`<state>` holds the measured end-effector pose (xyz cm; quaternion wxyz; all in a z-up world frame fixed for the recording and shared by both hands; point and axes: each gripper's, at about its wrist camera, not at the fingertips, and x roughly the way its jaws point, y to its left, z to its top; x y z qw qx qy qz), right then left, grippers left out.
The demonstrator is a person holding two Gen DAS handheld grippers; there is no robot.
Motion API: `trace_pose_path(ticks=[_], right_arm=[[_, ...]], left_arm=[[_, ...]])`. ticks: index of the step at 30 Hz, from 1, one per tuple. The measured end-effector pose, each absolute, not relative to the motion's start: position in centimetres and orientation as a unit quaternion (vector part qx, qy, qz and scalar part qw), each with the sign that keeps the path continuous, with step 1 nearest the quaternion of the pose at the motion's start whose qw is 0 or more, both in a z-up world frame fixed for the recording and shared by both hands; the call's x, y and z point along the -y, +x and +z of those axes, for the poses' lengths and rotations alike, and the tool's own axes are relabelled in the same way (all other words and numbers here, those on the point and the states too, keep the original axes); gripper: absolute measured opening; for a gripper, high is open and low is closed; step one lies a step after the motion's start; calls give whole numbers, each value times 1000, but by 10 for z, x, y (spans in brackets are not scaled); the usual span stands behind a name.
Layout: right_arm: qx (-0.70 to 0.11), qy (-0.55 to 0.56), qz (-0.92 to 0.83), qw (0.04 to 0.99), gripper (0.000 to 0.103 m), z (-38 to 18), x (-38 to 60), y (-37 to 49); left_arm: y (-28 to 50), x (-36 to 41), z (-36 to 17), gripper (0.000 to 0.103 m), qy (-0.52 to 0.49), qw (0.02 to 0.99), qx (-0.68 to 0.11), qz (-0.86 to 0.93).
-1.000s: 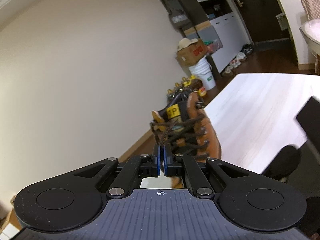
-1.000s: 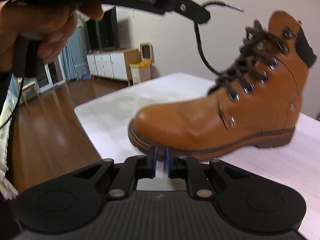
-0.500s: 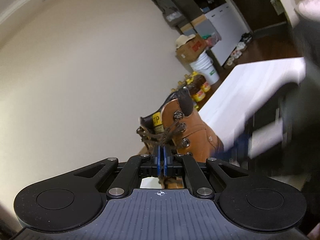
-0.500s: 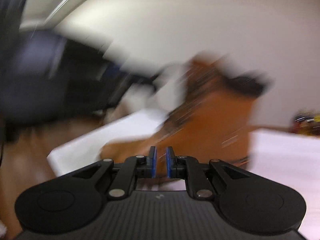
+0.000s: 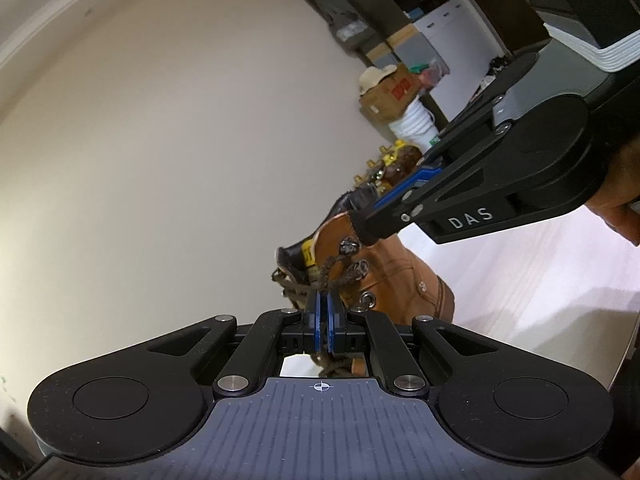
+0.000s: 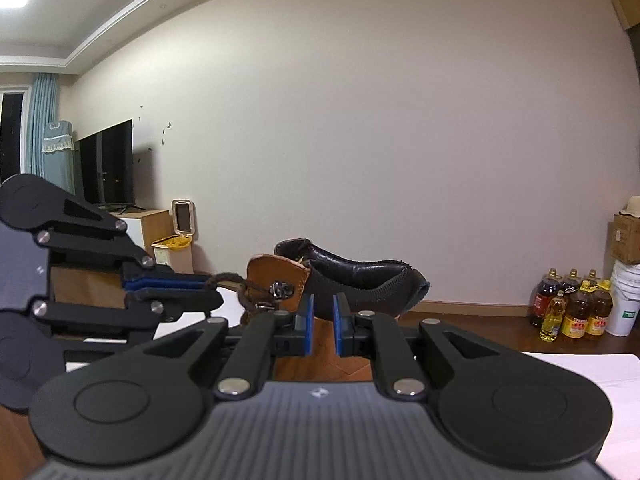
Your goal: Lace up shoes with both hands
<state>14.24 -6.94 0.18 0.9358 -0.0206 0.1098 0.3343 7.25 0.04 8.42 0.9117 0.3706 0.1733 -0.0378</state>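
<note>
The left gripper [image 5: 322, 306] has its jaws pinched tight on a lace [image 5: 334, 276]. The right gripper [image 6: 321, 314] points almost level, with a small gap between its jaws and nothing between them. A hand [image 5: 624, 196] holds it.

Cream wall [image 6: 360, 120], wooden floor [image 6: 472, 330], television [image 6: 106, 168] by curtain [image 6: 50, 136].

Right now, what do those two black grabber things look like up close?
Both are matte black. The left gripper has two round discs on wide wings, silver rivets, a ribbed grey deck with a small crosshair mark, and blue pads on thin fingers. The right gripper looks the same, with white letters "DAS" on its side and a pale ridged block behind. No sleeve shows.
</note>
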Motion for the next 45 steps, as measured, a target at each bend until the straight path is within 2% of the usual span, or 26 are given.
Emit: trace_pose_path(ticks=[23, 29, 32, 37, 45], right_arm=[[-117, -28, 348, 930, 12, 5, 68, 140], [-111, -45, 354, 928, 12, 6, 66, 138], [-104, -73, 353, 927, 12, 6, 62, 136], [-66, -200, 332, 919, 12, 1, 49, 127], [-19, -323, 323, 889, 12, -7, 35, 115]], left_arm=[[105, 12, 83, 4, 354, 918, -171, -59], [123, 14, 78, 4, 363, 911, -190, -52], [125, 16, 77, 4, 366, 909, -189, -56], [132, 22, 80, 4, 372, 908, -181, -61], [140, 22, 80, 4, 375, 907, -181, -63]])
